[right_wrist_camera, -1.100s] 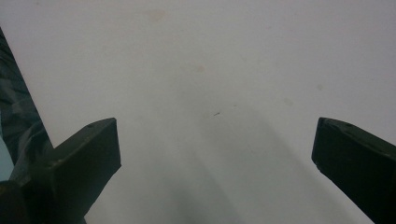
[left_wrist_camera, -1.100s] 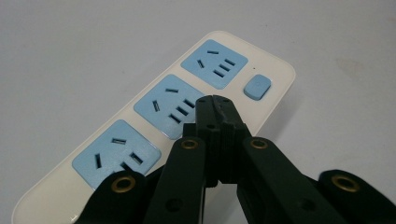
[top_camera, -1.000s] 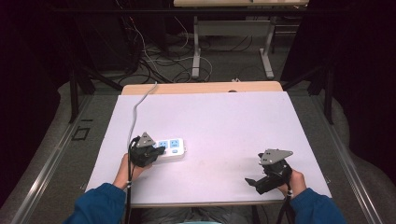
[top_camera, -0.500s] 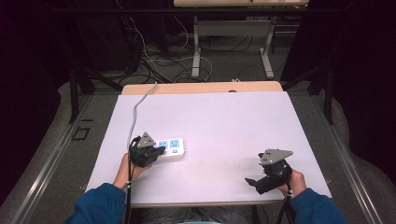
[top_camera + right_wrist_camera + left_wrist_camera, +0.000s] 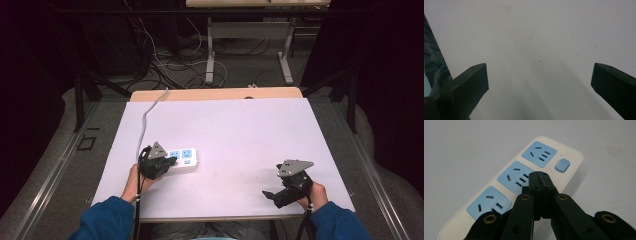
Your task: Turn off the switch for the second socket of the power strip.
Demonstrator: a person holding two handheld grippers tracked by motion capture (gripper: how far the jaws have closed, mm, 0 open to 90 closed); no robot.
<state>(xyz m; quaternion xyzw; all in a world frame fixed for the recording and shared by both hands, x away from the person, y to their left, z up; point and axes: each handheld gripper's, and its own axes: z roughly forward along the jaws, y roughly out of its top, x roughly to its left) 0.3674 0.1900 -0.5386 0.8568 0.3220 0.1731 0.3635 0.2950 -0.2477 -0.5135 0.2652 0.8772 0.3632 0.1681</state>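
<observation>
From above, the left gripper (image 5: 167, 162) sits over the power strip (image 5: 184, 159) near the table's (image 5: 240, 130) left edge; the right gripper (image 5: 270, 194) is well apart, with bare tabletop between.

Left gripper view: jaws pressed together, tips above the middle socket (image 5: 517, 176).

Right gripper view: jaws wide over bare tabletop.

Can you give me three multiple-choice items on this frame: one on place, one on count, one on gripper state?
1. Where on the white table does the white plastic power strip with blue sockets lie?
A. near-left part
B. far-right corner
C. centre

2. How many blue sockets does the strip show?
A. two
B. three
C. five

3. How do the jaws of the two grippers stand?
A. both open
B. left open, right shut
C. left shut, right open

Key: 1 A, the high view shows it by the left gripper. 2 B, the left gripper view shows three sockets and one button. 3 C, the left gripper has its tips together over the strip; the right gripper has its jaws wide apart over bare table.
</observation>
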